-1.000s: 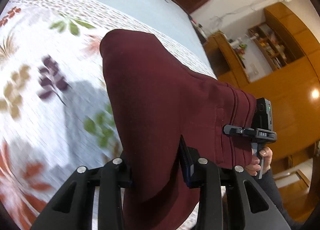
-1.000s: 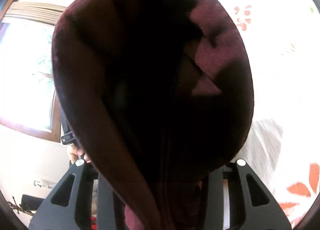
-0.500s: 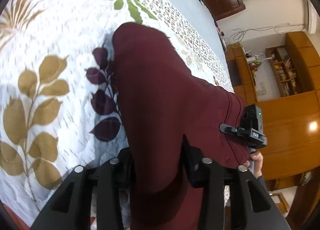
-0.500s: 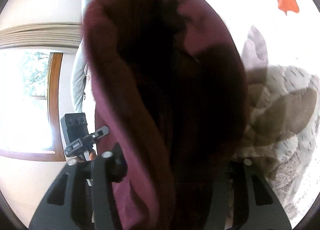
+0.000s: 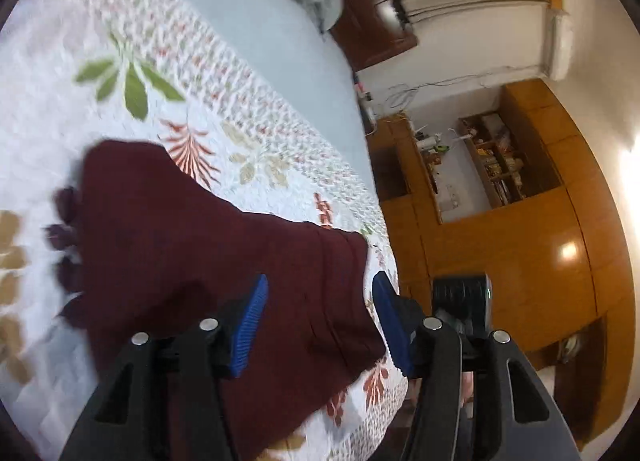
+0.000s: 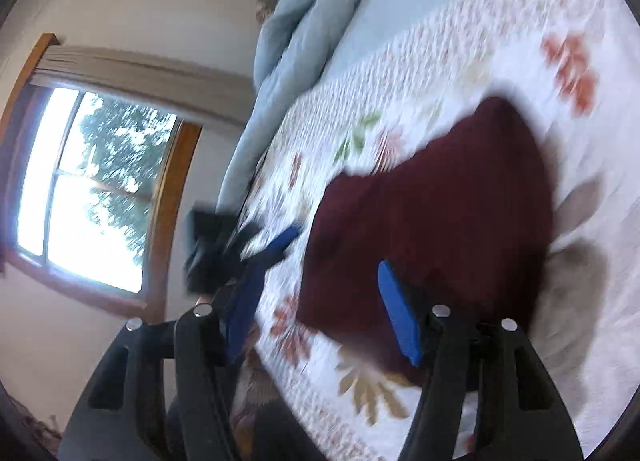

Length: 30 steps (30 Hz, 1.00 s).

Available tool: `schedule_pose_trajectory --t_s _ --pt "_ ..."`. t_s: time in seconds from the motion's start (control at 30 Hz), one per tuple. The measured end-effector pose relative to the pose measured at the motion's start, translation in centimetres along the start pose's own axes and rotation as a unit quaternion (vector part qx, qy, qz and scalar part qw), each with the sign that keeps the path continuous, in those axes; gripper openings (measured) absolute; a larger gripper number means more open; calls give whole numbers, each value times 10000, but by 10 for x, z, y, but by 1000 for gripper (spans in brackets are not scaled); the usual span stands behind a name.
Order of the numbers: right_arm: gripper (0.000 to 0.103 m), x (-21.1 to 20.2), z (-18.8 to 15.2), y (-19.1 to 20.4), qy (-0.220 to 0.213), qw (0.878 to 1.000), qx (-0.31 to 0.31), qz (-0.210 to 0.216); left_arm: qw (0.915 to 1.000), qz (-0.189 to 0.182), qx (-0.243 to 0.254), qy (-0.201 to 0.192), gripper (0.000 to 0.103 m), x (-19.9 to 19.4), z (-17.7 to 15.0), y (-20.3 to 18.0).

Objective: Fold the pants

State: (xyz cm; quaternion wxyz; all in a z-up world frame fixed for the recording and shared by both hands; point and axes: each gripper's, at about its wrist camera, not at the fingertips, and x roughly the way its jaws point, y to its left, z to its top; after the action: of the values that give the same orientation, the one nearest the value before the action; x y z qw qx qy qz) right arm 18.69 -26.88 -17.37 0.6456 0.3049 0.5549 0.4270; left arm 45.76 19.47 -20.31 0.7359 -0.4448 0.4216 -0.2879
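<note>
maroon pants (image 5: 208,261) folded, flat on floral bedspread (image 5: 80,101) near its edge | left gripper (image 5: 318,317) jaws wide apart, empty, above waistband | right gripper (image 6: 320,301) spread, empty, over pants' edge

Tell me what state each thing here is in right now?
Left tongs: open, holding nothing.
Right tongs: open, holding nothing.
Maroon pants: folded, lying on the bed.
Floral quilt: spread flat under the pants.
Grey duvet: bunched up at the bed's far end.
</note>
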Motion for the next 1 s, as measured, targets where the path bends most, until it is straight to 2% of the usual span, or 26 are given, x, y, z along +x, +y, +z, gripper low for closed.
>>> schedule_pose_trajectory --t_s 0.03,0.1,0.13,0.17,0.2,0.23,0.3,0.33,0.37,0.43,0.47,0.57,0.63,0.67,0.7,0.73,0.77,0.83,0.9,0.93,0.97,1.0 --pt "53 7 -11 -13 167 9998 107 -86 9997 -40 -234 2 55 11 4 13" --pt "32 25 -13 -29 244 9987 350 -294 9979 20 -641 -59 52 26 6 33" --pt "0 28 -16 -48 321 9971 520 -452 9972 4 -740 -81 42 28 5 40" --pt "0 29 -17 -66 340 9966 603 -456 9962 -5 -867 -99 33 32 3 48" --pt "0 46 -26 -64 339 9966 728 -179 9959 -68 -897 -81 31 33 1 51" --pt "0 42 -31 -75 340 9954 896 38 9964 -105 -844 -69 31 33 1 49" --pt "0 43 -17 -69 305 9947 979 96 9977 -79 -665 -114 37 22 -1 43" --pt "2 37 -15 -60 321 9956 881 -36 9983 -166 -520 -181 49 13 -5 35" --pt "14 38 -8 -50 301 9959 844 -75 9984 -278 -422 -240 56 6 -10 29" --pt "37 39 8 -18 190 9980 603 -31 9973 -617 -148 -357 57 -14 -27 13" --pt "40 36 19 2 94 9990 441 -23 9964 -748 -86 -388 59 -19 -34 8" --pt "40 37 50 11 -115 9991 409 24 9925 -1156 -177 -358 60 -29 -66 7" --pt "39 48 64 0 -245 9983 528 45 9926 -1166 -250 -223 60 -20 -85 13" --pt "31 48 75 -15 -354 9972 655 -80 9937 -1073 -254 -194 60 -16 -91 18" --pt "22 46 80 -28 -411 9956 830 -139 9944 -998 -302 -159 59 -11 -94 24" --pt "0 51 84 -41 -431 9937 1017 -211 9947 -945 -390 -119 55 -7 -96 32" --pt "0 52 81 -59 -435 9911 1214 -340 9954 -846 -456 -27 47 -1 -97 39" --pt "0 49 73 -73 -510 9892 1358 -188 9972 -611 -427 97 37 6 -98 45" --pt "7 49 66 -61 -551 9908 1184 -356 9960 -727 -504 120 40 3 -95 45" --pt "22 42 55 -45 -571 9928 988 -375 9957 -795 -461 116 48 1 -94 41" --pt "33 62 57 -28 -544 9949 806 -265 9954 -859 -411 111 58 -1 -94 39" --pt "34 64 47 -16 -483 9969 601 -139 9953 -887 -370 102 61 -2 -94 36"
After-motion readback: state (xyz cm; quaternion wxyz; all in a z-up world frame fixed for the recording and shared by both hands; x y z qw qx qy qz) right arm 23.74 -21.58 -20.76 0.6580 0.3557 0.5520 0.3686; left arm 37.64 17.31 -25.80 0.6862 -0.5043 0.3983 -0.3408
